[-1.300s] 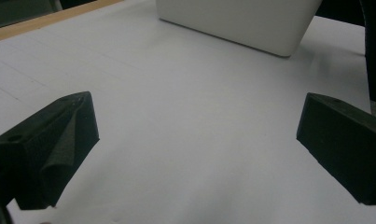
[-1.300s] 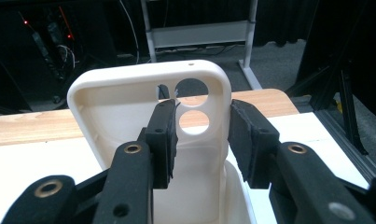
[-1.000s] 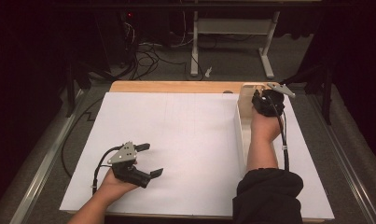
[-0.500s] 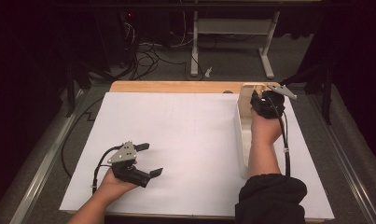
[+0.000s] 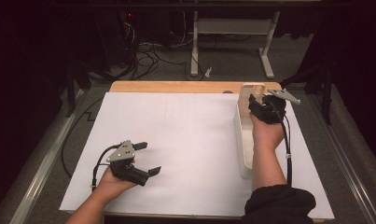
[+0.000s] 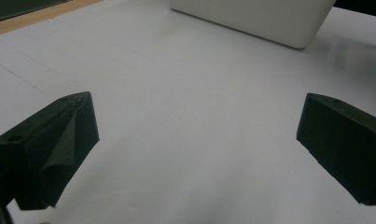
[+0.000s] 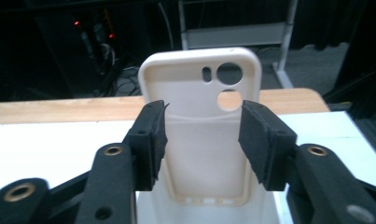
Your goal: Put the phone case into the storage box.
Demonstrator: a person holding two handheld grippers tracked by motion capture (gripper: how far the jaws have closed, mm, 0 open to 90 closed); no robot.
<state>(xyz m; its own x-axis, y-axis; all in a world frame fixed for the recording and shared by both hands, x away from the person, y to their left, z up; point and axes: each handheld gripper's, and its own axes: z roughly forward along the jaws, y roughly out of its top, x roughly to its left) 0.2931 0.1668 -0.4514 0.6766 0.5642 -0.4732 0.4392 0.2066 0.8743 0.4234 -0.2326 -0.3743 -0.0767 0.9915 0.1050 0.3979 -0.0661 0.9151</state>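
Over at two o'clock on the table [image 5: 176, 87], the cream phone case [image 7: 202, 116] stands upright at the far end of a white bin [image 5: 244, 154]. The right gripper [image 5: 255, 103] has just been opening; its jaws flank the case, pads clear. At seven o'clock the left gripper [image 5: 147, 158] rests wide open on the white sheet [image 5: 185, 140], holding nothing.

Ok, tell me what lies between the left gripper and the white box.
Nothing but bare white paper. In the high view the left gripper rests open at the near left, apart from the white box; the left gripper view shows the same empty sheet up to the box.
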